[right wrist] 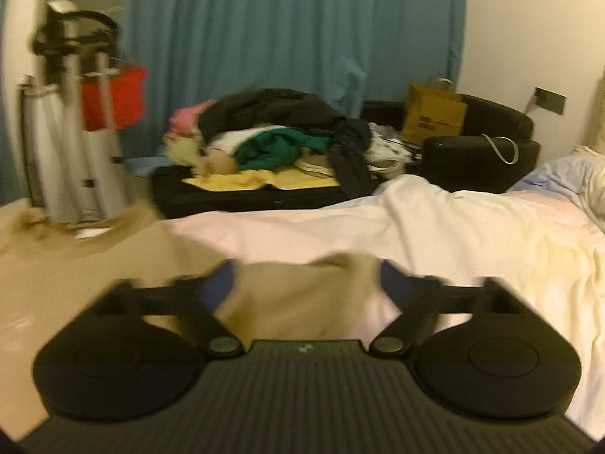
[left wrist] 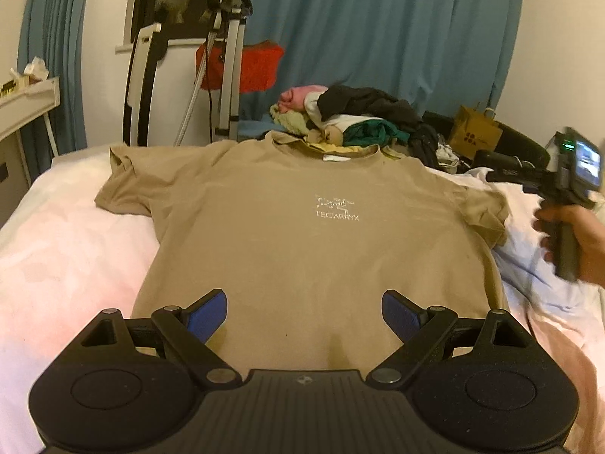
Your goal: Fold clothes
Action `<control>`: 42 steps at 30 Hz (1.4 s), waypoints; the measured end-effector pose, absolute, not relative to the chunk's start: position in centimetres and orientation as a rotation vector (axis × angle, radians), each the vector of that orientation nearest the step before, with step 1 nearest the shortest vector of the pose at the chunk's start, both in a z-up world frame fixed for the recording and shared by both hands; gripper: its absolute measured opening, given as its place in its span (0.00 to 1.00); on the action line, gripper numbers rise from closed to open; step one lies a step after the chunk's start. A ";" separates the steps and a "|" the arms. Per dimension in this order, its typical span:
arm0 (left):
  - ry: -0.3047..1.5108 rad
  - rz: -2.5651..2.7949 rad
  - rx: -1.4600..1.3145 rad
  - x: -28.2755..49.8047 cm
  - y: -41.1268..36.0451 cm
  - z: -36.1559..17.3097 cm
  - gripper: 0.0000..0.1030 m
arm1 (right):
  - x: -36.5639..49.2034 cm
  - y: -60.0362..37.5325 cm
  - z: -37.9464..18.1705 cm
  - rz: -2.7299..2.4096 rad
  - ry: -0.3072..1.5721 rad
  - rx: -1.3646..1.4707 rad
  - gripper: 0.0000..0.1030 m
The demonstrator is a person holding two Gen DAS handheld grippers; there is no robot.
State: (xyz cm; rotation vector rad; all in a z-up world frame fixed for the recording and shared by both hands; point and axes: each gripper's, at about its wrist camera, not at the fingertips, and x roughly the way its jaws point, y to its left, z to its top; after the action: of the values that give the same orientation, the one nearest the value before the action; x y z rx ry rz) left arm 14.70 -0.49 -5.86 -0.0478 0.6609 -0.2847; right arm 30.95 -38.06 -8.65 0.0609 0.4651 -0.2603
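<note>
Low in the left wrist view, the left gripper [left wrist: 304, 314] stands spread wide, its blue pads [left wrist: 210, 312] clear of the cloth, hovering over the hem of the tan T-shirt [left wrist: 302, 234]. The shirt lies flat, front up, across the middle of the frame on the pale bed cover [left wrist: 64, 249], collar toward the top. Beyond the collar sits a heap of clothes [left wrist: 359, 117]. In the blurred right wrist view, the right gripper [right wrist: 306, 287] is released too, gaping above the shirt's sleeve [right wrist: 302, 302] at lower centre, gripping nothing.
</note>
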 end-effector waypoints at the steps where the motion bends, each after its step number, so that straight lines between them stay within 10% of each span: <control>1: 0.668 -0.291 -0.056 14.6 -0.4 -5.9 0.88 | 29.2 -37.9 -8.3 -0.241 0.469 0.083 0.87; 16: 0.826 -0.538 0.028 6.2 -4.9 -8.3 0.76 | 0.6 -34.9 -5.6 -0.209 0.339 0.553 0.87; 34: 0.604 -1.001 0.425 -2.8 -23.7 -13.6 0.71 | -4.6 -40.2 -6.5 -0.277 0.232 0.672 0.87; 40: 0.556 -1.015 0.509 -3.5 -24.9 -15.9 0.04 | -3.3 -41.2 -8.0 -0.281 0.273 0.728 0.87; 42: 0.548 -1.054 0.442 -3.4 -23.9 -15.2 0.04 | -3.0 -41.3 -8.4 -0.280 0.270 0.747 0.87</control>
State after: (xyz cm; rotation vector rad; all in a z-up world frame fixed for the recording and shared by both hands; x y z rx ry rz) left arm -3.37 -23.87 -15.19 0.4416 0.5475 -1.0544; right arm -3.02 -41.35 -8.39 0.7468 0.2699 -0.2797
